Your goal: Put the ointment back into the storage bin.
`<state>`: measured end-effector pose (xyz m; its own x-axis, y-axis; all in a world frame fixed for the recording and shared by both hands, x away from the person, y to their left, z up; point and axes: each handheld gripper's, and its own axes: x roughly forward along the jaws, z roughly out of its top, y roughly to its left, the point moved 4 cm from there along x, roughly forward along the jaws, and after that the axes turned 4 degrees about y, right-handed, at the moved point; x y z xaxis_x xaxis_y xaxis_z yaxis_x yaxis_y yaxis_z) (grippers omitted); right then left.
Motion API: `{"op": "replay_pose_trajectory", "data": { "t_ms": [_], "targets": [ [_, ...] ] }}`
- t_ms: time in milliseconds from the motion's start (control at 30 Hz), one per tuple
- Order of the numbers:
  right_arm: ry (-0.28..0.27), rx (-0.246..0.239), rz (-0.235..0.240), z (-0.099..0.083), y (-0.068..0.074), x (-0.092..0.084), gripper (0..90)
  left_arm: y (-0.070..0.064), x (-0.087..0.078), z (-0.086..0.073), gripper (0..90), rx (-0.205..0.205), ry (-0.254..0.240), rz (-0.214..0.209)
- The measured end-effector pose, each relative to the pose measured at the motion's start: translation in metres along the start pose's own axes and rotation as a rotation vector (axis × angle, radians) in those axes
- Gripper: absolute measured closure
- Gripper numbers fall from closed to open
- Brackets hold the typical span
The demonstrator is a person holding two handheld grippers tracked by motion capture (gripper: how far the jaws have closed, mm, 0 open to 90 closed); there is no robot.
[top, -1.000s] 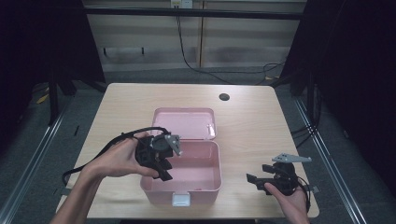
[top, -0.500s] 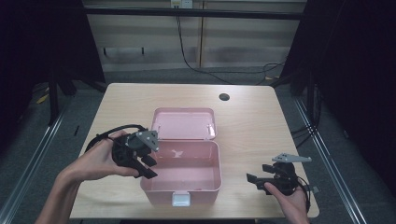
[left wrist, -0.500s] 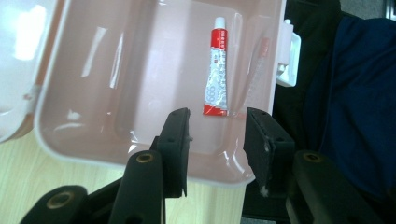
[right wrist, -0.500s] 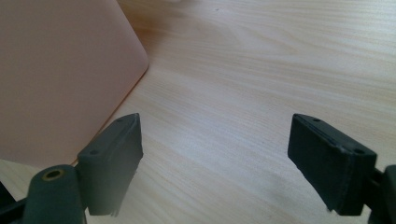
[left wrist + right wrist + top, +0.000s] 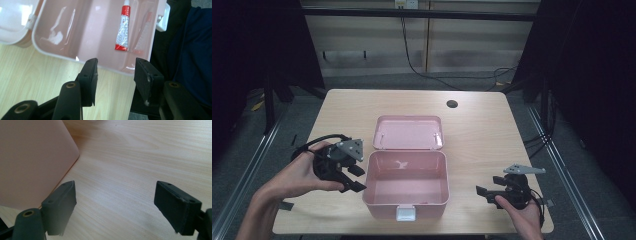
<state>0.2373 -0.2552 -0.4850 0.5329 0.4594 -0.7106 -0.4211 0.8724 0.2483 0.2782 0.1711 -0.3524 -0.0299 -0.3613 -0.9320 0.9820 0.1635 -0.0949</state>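
Note:
An open pink box [image 5: 407,201] stands at the table's middle front, its lid [image 5: 408,132] laid back flat behind it. On the box floor [image 5: 95,30] lies a red-and-white tube [image 5: 123,27]. My left gripper [image 5: 354,178] hovers just left of the box, pointing at its left wall. In its own view the left gripper [image 5: 116,67] looks over the rim. Its jaws have just been opening and hold nothing. My right gripper [image 5: 488,184] rests near the front right edge, wide open and empty. From the right gripper [image 5: 115,192] the box's outer wall [image 5: 30,157] lies to the left.
A white latch [image 5: 406,214] sticks out of the box's front wall. A round cable hole [image 5: 452,104] sits at the table's far right. The table [image 5: 492,140] is bare wood around the box. Dark blue clothing [image 5: 192,50] shows beyond the front edge.
My left gripper has drawn back leftward from over the box to beside its left wall, and its jaws have spread wider. The right gripper has stayed still.

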Motion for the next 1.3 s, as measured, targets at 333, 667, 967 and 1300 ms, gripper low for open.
{"op": "replay_pose_trajectory", "data": {
  "t_ms": [333, 667, 967, 1300],
  "targets": [
    [0.000, 0.002, 0.002, 0.000, 0.000, 0.000, 17.5, 0.005, 0.013, -0.028, 48.0, -0.050, -0.033, 0.008],
    [0.003, 0.002, -0.002, 0.000, -0.001, 0.001, 17.5, 0.009, 0.029, -0.051, 35.8, -0.112, -0.077, 0.019],
    [0.009, 0.003, -0.011, -0.001, -0.001, 0.001, 17.5, 0.015, 0.046, -0.075, 31.9, -0.180, -0.143, 0.051],
    [0.033, 0.026, -0.061, -0.002, -0.004, 0.006, 19.6, 0.019, 0.070, -0.097, 28.2, -0.249, -0.123, 0.055]
  ]
}}
